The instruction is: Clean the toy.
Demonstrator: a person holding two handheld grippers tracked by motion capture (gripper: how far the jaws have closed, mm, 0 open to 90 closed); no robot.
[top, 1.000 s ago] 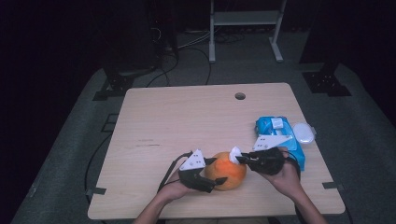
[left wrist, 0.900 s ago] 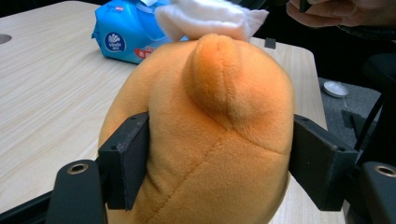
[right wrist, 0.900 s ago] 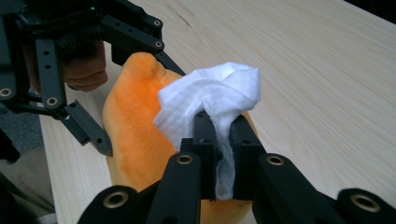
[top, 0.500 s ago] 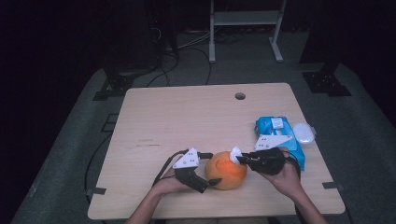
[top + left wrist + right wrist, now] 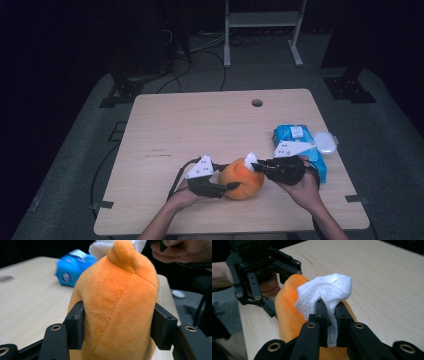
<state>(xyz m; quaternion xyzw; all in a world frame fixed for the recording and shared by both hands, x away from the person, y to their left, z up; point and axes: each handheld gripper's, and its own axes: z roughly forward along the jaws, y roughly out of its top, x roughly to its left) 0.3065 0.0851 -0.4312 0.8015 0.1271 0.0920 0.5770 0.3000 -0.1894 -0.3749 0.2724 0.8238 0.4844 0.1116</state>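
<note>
Altogether one orange plush toy (image 5: 117, 305) squeezed by the just-closing left gripper (image 5: 117, 327), one white wipe (image 5: 324, 292) pinched in the right gripper (image 5: 331, 315).

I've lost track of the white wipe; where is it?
The white wipe is pinched in the right gripper, against the orange plush toy near the table's front edge.

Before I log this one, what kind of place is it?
Probably a lab or recording room: a bare wooden table on grey floor matting, dark surroundings, loose cables and a white metal stand behind.
</note>
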